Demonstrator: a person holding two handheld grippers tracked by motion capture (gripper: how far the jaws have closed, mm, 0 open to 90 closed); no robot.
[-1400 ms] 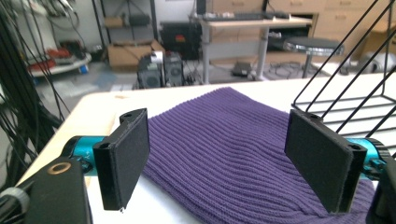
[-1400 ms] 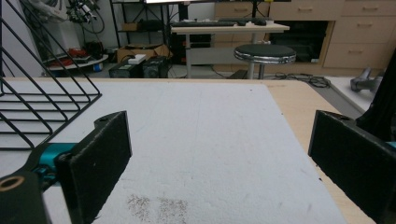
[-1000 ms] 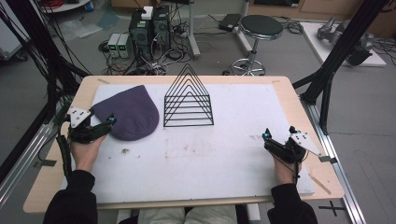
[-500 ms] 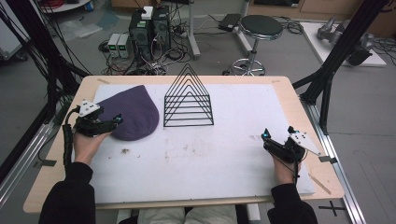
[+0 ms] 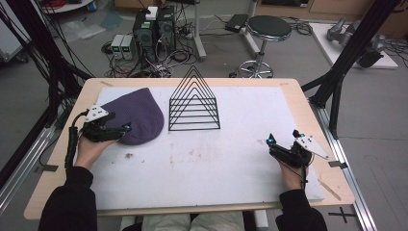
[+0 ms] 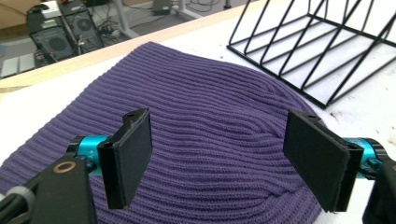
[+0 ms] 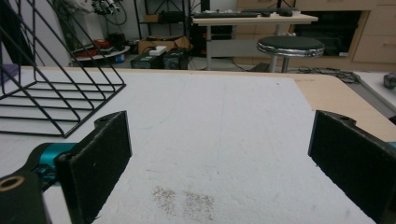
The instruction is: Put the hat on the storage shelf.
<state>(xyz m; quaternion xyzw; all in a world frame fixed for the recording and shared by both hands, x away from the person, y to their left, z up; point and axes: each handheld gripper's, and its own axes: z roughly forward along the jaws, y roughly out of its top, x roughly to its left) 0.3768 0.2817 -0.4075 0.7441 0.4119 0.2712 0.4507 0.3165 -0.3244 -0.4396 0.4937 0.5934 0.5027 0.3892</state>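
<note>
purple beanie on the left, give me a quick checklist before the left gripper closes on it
1. Left gripper open: ok, jaws stand wide apart.
2. Purple beanie between the jaws: ok, knit fabric lies in the gap in the left gripper view.
3. Pads touching the fabric: cannot tell, height above the beanie is unclear.
4. Beanie lying flat on the white mat: ok.
5. Black wire rack apart from the grasp: ok, it stands beside the beanie, outside the jaws.
6. Right gripper out of the way: ok, open over bare mat at the far right.
</note>
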